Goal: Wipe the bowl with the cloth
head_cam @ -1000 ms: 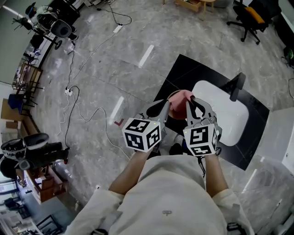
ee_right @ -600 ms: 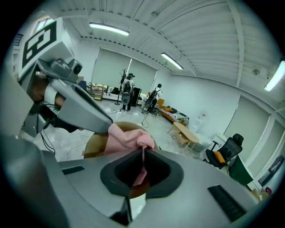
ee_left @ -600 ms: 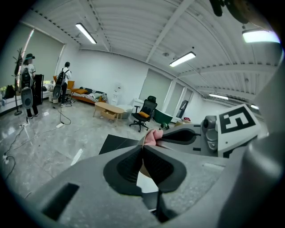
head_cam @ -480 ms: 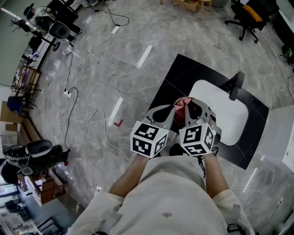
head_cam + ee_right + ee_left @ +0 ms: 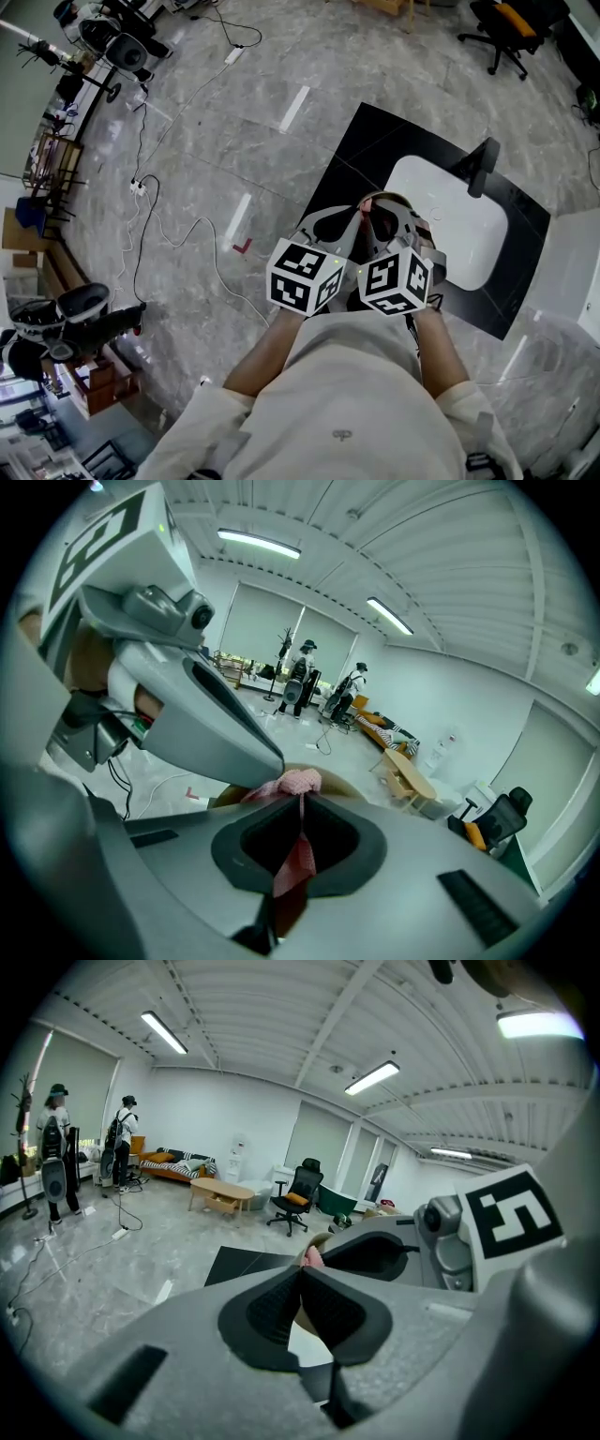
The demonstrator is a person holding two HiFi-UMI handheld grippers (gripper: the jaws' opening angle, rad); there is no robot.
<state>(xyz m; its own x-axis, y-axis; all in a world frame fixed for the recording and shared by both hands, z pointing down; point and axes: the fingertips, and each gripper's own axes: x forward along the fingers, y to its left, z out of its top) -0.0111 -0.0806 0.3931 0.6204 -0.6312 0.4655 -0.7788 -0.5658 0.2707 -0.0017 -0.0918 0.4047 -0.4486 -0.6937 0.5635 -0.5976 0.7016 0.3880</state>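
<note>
Most of bowl (image 5: 343, 785) hidden, cloth (image 5: 298, 782) bunched

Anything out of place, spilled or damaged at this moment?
Nothing stands out. The left gripper is shut on the rim of the round beige bowl. The right gripper is shut on the pink cloth, which bunches at the bowl. Both are held above the white basin. No spill shows.

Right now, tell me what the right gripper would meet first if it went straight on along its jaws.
The right gripper would push the pink cloth it pinches against the bowl just beyond, though depth is hard to judge.
</note>
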